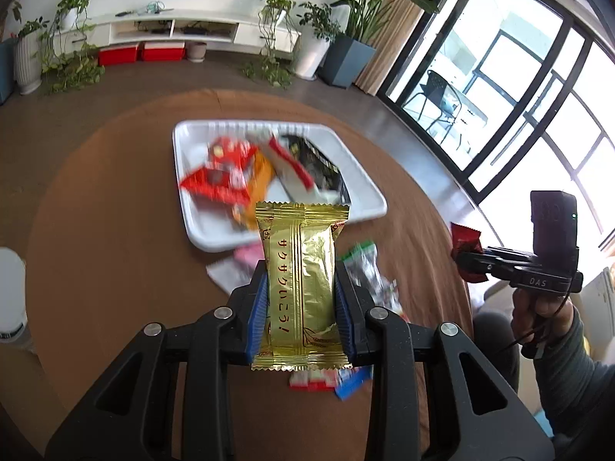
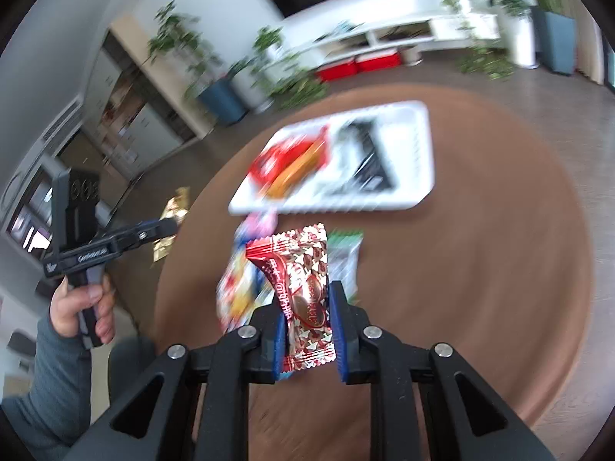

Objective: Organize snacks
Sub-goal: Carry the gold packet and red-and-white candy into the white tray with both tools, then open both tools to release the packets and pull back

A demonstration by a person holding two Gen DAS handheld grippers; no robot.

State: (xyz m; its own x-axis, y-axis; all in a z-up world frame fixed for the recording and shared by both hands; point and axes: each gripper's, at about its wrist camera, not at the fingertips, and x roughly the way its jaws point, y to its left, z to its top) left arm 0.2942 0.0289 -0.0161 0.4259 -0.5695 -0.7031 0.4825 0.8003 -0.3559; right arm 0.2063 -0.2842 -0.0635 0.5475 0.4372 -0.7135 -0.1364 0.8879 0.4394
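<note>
I have a snack in each hand-held gripper. In the left wrist view, the left hand-held gripper (image 1: 301, 299) is clenched on a gold wrapper (image 1: 301, 280), its blue pads (image 1: 258, 307) pressing the packet's long sides; the packet's long axis runs straight up the frame, in line with the fingers, and its crimped top edge overlaps the near rim of the white tray (image 1: 184, 207) in the picture. That tray sits in the middle of the frame on the round brown worktop (image 1: 96, 230), directly ahead of the packet, and already holds several red, orange and dark packets, though they are too blurred for me to read. In the right wrist view, the right hand-held gripper (image 2: 307, 330) is clenched on a red-and-silver patterned wrapper (image 2: 303, 292), which stands upright between the pads and leans a little to the left of the frame. From here the white tray (image 2: 423, 176) lies in the upper centre, ahead and slightly to the right of that packet, with a few loose snacks (image 2: 238, 288) lying on the worktop between. I judge both packets are meant for the tray, and the left one looks nearer, so I would carry it forward along its own long axis until it hangs over a bare patch, then release, and follow with the right.
</note>
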